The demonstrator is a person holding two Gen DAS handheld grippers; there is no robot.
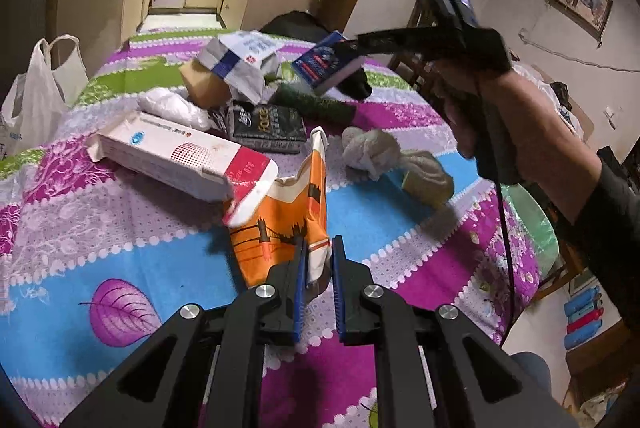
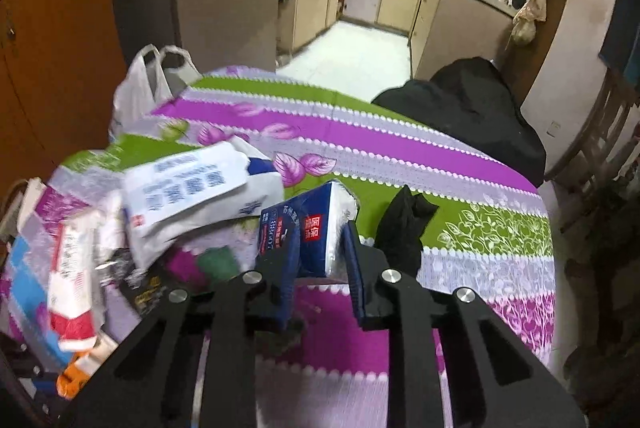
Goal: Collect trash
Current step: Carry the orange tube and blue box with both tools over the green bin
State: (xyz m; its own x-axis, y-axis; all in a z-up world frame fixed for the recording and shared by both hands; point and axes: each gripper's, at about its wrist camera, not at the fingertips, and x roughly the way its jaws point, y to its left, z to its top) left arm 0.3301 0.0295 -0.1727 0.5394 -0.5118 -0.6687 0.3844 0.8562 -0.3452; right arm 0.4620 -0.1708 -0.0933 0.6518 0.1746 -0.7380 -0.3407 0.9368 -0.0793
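The table (image 1: 100,228) wears a striped cloth of purple, blue and green, and trash crowds its middle. The left gripper (image 1: 318,256) is nearly closed, its blue pads pinching the lower edge of an orange paper bag (image 1: 280,224) that stands open on the cloth. A long white and red carton (image 1: 180,157) lies tilted with its red end resting on the bag's rim. Behind it sit a black packet (image 1: 266,127), a crumpled white wrapper (image 1: 172,107), a white and blue paper sack (image 1: 244,61) leaning on something brown, and a dark green strip (image 1: 316,103). A knotted pale rag (image 1: 372,147) and a beige lump (image 1: 428,171) lie to the right of the bag. The right gripper (image 2: 320,252), held in a hand (image 1: 516,123), is clamped on a small blue and white box (image 2: 316,228) lifted clear of the cloth, above the green strip. A black cloth scrap (image 2: 404,224) lies just beside that box. A white plastic bag (image 1: 36,95) stands at the table's far left edge, and a black bundle (image 2: 472,107) rests at the far end. The right wrist view is smeared on its left side, so the print on the sack and carton is hard to read; what the brown thing under the sack is cannot be told.
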